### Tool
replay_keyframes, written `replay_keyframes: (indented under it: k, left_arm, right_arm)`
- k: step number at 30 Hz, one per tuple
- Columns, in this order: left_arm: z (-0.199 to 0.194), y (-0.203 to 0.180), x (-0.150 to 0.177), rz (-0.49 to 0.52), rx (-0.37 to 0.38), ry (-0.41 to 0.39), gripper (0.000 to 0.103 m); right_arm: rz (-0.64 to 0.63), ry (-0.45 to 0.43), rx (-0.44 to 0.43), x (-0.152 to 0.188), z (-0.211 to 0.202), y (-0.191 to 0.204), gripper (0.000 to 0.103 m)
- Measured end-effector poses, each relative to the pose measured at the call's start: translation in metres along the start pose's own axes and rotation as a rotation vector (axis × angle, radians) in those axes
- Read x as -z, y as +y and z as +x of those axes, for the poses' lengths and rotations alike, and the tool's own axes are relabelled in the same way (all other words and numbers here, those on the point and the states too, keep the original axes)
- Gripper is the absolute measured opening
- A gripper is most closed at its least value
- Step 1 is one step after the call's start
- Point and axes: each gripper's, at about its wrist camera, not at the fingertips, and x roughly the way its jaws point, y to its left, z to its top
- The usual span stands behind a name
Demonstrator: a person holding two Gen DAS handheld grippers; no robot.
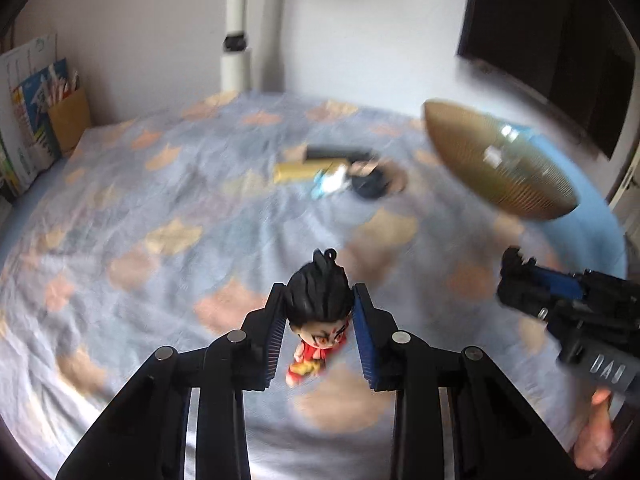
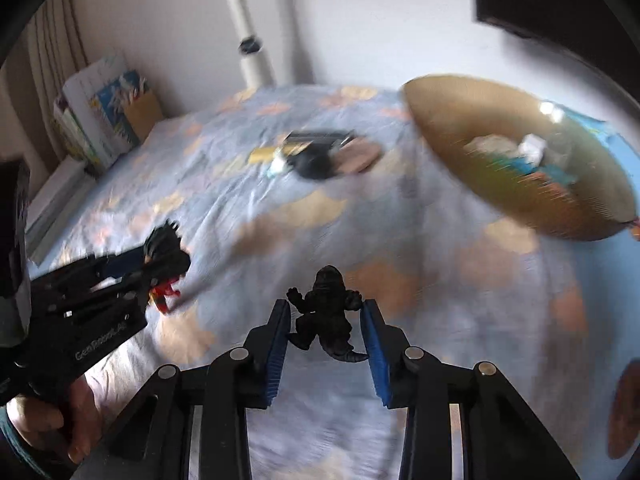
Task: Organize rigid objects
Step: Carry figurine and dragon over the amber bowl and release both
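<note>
In the left wrist view my left gripper (image 1: 318,294) is shut on the head of a small doll (image 1: 320,320) with black hair and a red outfit, held above the bedsheet. My right gripper (image 2: 326,306) is shut on a black monster figure (image 2: 326,316), whose arms touch the blue pads. Each gripper shows in the other's view: the right gripper (image 1: 516,276) at the right edge, the left gripper (image 2: 168,248) at the left with the doll's red body (image 2: 164,292) hanging below it. A ribbed golden bowl (image 2: 440,120) holding several small items sits at the back right, also in the left wrist view (image 1: 480,152).
A bed with a blue sheet (image 1: 160,220) patterned in peach fills both views. A pile of small objects (image 1: 332,170) lies mid-bed, also seen from the right wrist (image 2: 316,152). Books and folders (image 1: 36,120) lean at the far left. A white pole (image 1: 236,28) and a dark screen (image 1: 560,40) stand behind.
</note>
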Motion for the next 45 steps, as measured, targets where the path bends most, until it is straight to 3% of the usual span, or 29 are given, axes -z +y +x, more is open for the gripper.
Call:
replay_keyframes:
  k: [4, 8, 15, 24, 25, 27, 28, 29, 30, 31, 33, 36, 39, 45]
  left_arm:
    - [-0.022, -0.015, -0.026, -0.048, 0.124, -0.112, 0.029]
    - [-0.023, -0.039, -0.055, -0.074, 0.226, -0.155, 0.029]
    - [-0.007, -0.094, -0.117, 0.014, 0.306, -0.197, 0.029]
    - [0.056, -0.148, -0.136, 0.084, 0.296, -0.116, 0.029]
    - [0.06, -0.151, -0.137, 0.094, 0.299, -0.113, 0.031]
    - [0.061, -0.152, -0.137, 0.116, 0.331, -0.108, 0.048]
    - [0.058, -0.152, -0.137, 0.14, 0.356, -0.096, 0.064]
    - [0.053, -0.148, -0.136, 0.147, 0.368, -0.101, 0.079]
    - [0.048, -0.142, -0.134, 0.146, 0.378, -0.118, 0.083]
    - [0.04, -0.133, -0.131, 0.138, 0.381, -0.144, 0.085]
    - [0.025, -0.11, -0.127, 0.104, 0.36, -0.176, 0.085]
    - [0.005, -0.066, -0.122, 0.011, 0.331, -0.185, 0.085]
    - [-0.017, -0.018, -0.113, -0.083, 0.27, -0.202, 0.085]
    - [-0.043, 0.056, -0.069, -0.207, 0.104, -0.203, 0.085]
  right_arm:
    - [0.046, -0.12, 0.025, -0.024, -0.05, -0.029, 0.035]
    - [0.101, -0.209, 0.12, -0.043, -0.086, -0.066, 0.035]
    - [0.233, -0.199, 0.302, -0.071, -0.09, -0.135, 0.035]
    - [0.302, -0.148, 0.338, -0.073, -0.061, -0.171, 0.035]
    - [0.31, -0.141, 0.34, -0.073, -0.058, -0.175, 0.035]
    - [0.329, -0.144, 0.328, -0.075, -0.057, -0.182, 0.035]
    - [0.338, -0.15, 0.315, -0.075, -0.058, -0.185, 0.036]
    - [0.344, -0.155, 0.291, -0.077, -0.059, -0.188, 0.036]
    - [0.354, -0.157, 0.263, -0.078, -0.062, -0.192, 0.039]
    - [0.364, -0.16, 0.252, -0.078, -0.066, -0.194, 0.052]
    - [0.384, -0.185, 0.252, -0.073, -0.079, -0.196, 0.068]
    - [0.376, -0.222, 0.277, -0.068, -0.097, -0.187, 0.068]
    - [0.364, -0.224, 0.223, -0.067, -0.107, -0.168, 0.068]
    - [0.198, -0.204, 0.092, -0.07, -0.1, -0.081, 0.075]
